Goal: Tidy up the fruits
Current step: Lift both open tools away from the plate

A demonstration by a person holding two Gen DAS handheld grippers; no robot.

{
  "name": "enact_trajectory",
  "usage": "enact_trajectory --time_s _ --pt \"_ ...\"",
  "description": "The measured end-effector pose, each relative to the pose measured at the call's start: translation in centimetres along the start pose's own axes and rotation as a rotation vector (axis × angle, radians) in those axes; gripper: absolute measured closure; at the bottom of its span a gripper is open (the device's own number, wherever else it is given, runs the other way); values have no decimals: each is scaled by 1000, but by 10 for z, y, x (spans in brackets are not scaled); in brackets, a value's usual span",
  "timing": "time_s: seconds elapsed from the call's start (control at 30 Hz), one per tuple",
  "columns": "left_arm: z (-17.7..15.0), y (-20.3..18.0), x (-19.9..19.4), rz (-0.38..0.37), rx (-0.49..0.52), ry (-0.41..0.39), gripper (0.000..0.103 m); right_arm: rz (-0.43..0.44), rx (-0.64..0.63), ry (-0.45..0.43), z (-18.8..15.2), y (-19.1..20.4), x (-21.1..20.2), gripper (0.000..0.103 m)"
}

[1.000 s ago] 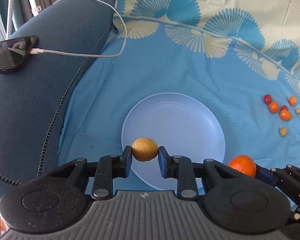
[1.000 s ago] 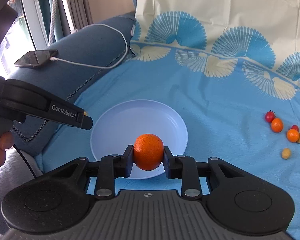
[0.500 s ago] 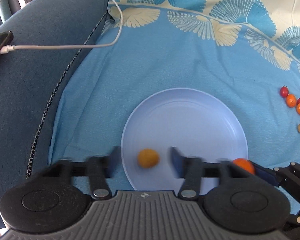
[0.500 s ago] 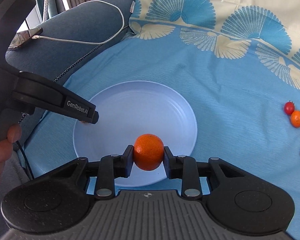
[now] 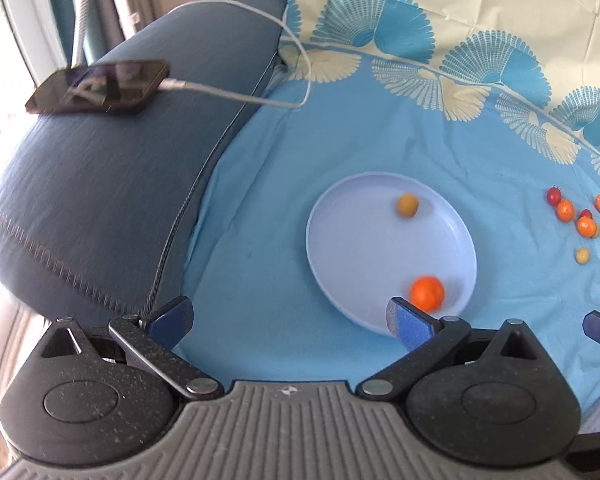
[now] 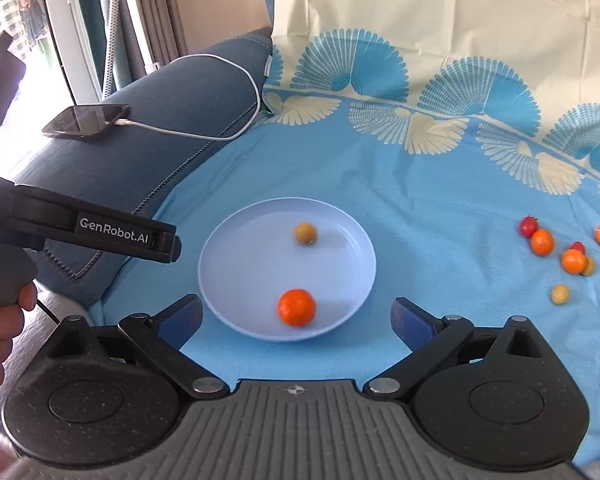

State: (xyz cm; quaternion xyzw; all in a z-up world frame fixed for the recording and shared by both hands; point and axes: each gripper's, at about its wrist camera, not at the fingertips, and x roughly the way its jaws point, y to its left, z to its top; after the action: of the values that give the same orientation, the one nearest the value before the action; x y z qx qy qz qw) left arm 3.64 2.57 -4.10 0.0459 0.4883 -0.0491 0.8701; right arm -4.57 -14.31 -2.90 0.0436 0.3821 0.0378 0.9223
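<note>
Left gripper (image 5: 288,318) opening, nothing between fingers; right gripper (image 6: 296,316) likewise opening, fingers spread and clear of fruit. Orange (image 6: 296,307) lying loose in pale blue plate (image 6: 228,256), just beyond right fingertips. Yellow fruit (image 6: 305,233) farther in, same plate. Small tomatoes (image 6: 542,242) scattered on cloth (image 6: 420,200), beyond right finger.

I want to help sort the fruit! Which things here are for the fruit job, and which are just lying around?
For the job:
- plate
- orange, on the plate
- small yellow-brown fruit, on the plate
- little red, orange and yellow fruits on the blue cloth

Just lying about:
- phone on the sofa arm
- its white charging cable
</note>
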Motion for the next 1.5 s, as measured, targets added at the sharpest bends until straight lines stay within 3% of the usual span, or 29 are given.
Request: enact_trajectory --time_s 0.1,0.27,0.57,0.87,1.5 --pt "-19 2 -19 -10 -14 -14 0 -17 -25 -37 -14 9 -28 1" --pt "-39 -8 -52 4 46 -92 0 -56 -74 -130 -28 14 -68 1" --pt "-58 -21 -92 -1 76 -176 0 -73 -61 -218 -44 13 -108 1" --pt "-63 -22 -111 -2 81 -212 0 -81 -55 -267 -50 13 -128 1" --pt "-67 -23 -116 3 91 -219 0 -87 -55 -289 -53 16 -134 1"
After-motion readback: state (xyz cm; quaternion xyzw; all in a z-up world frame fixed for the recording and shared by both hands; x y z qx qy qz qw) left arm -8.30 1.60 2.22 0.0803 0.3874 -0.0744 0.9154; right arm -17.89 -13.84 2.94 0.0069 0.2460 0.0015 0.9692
